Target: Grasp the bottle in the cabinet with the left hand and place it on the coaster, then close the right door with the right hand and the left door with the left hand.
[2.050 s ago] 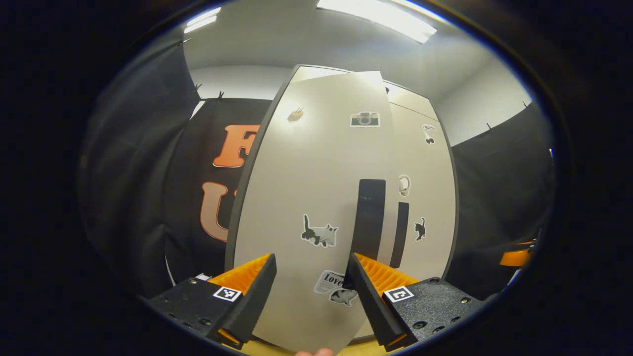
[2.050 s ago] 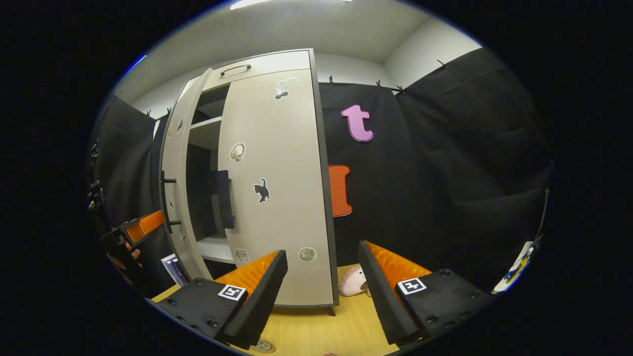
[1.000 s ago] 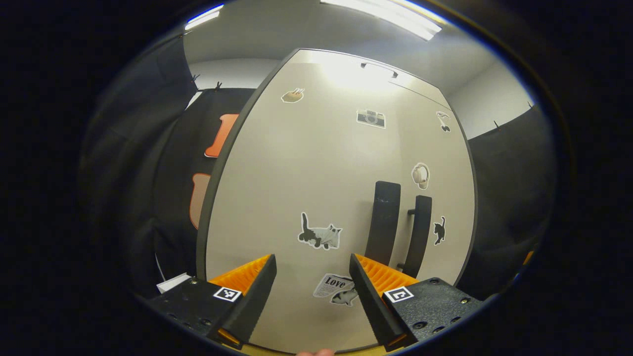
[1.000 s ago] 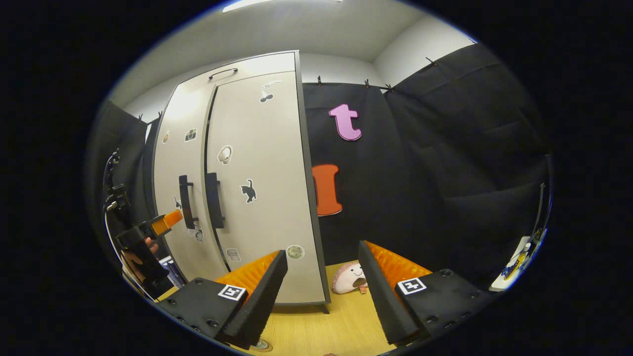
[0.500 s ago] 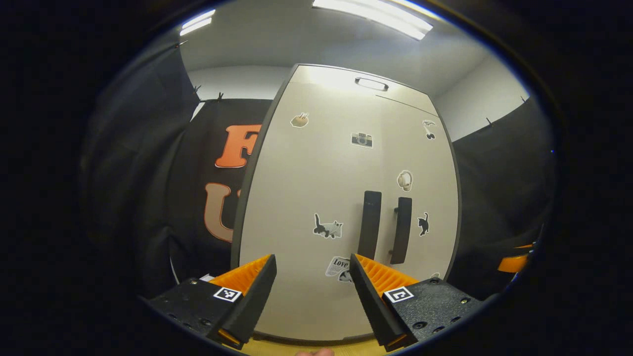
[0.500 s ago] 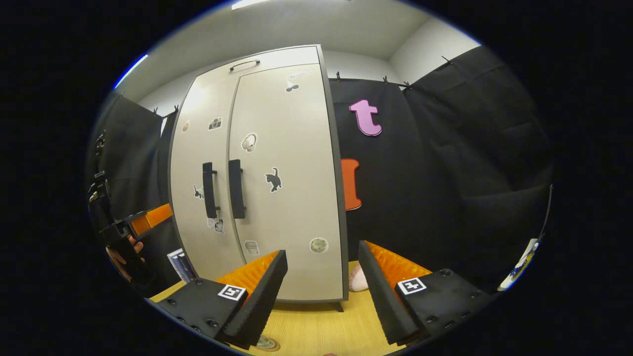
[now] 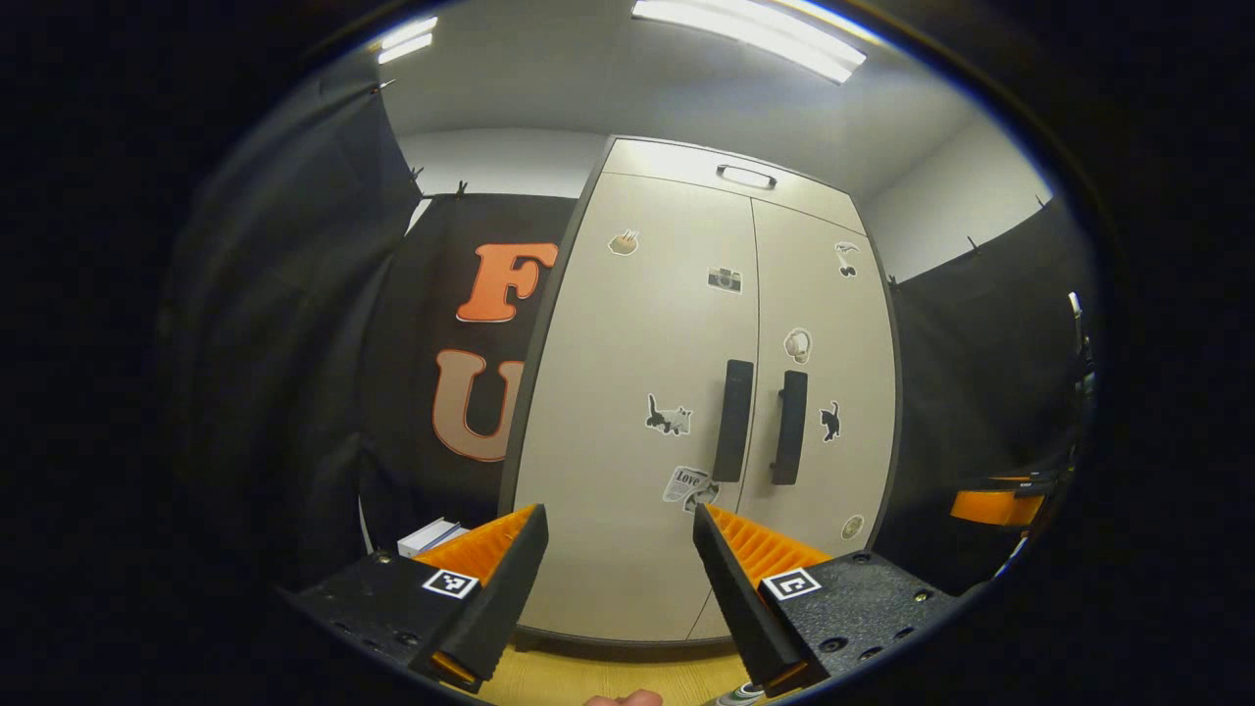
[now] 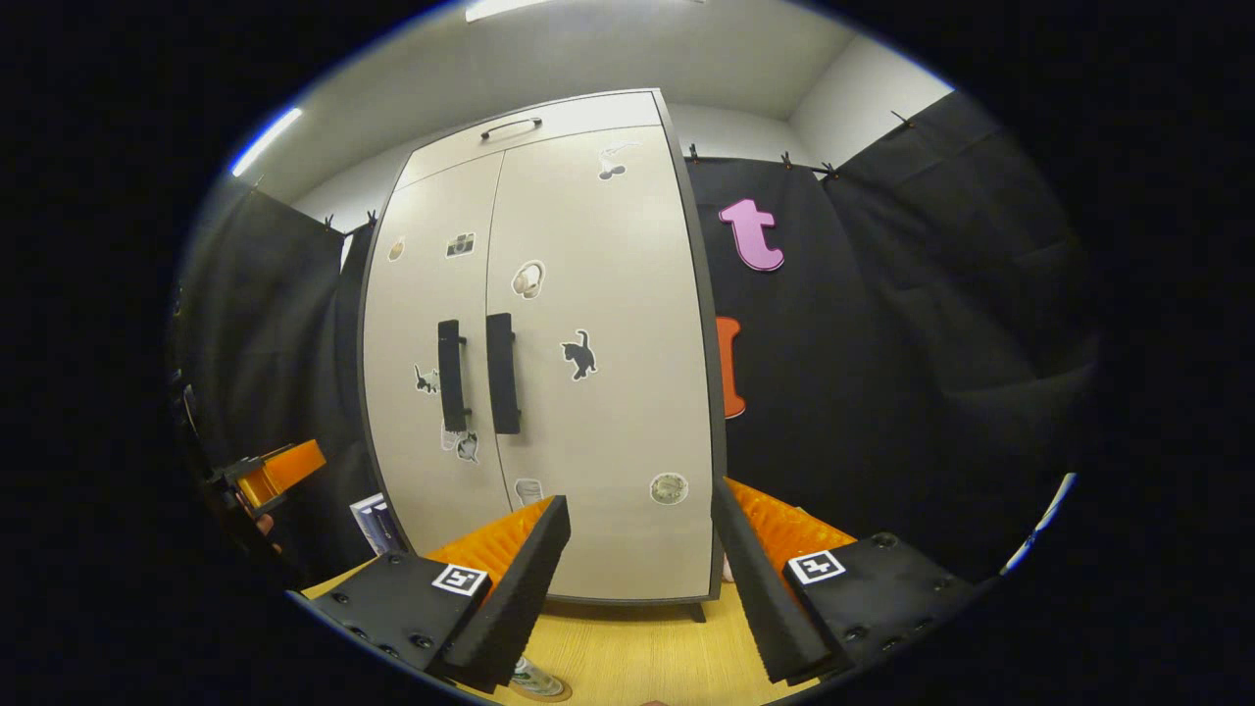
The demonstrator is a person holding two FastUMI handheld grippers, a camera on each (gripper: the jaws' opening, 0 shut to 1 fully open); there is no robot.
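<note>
The pale cabinet point(image 7: 637, 324) stands with both doors shut, its two dark handles point(image 7: 733, 420) side by side at the middle seam. My left gripper point(image 7: 618, 588) is open in front of the left door, apart from it, holding nothing. In the right gripper view the cabinet point(image 8: 588, 294) is also shut, and my right gripper point(image 8: 637, 588) is open and empty before the right door. The bottle point(image 8: 527, 677) peeks in at the bottom edge beside the left finger, on a brown coaster rim point(image 8: 555, 692). A sliver of the bottle point(image 7: 737, 695) also shows low in the left gripper view.
The cabinet stands on a yellow wooden table point(image 8: 637, 647). A small box point(image 8: 373, 522) lies left of the cabinet, also seen as the box point(image 7: 431, 536). The other gripper point(image 8: 275, 469) hangs at far left, and the right one point(image 7: 990, 506) at far right.
The left door has swung fully shut against the right one. Both grippers have since drawn back from the cabinet, so it looks smaller, and the bottle top has come into view at the bottom.
</note>
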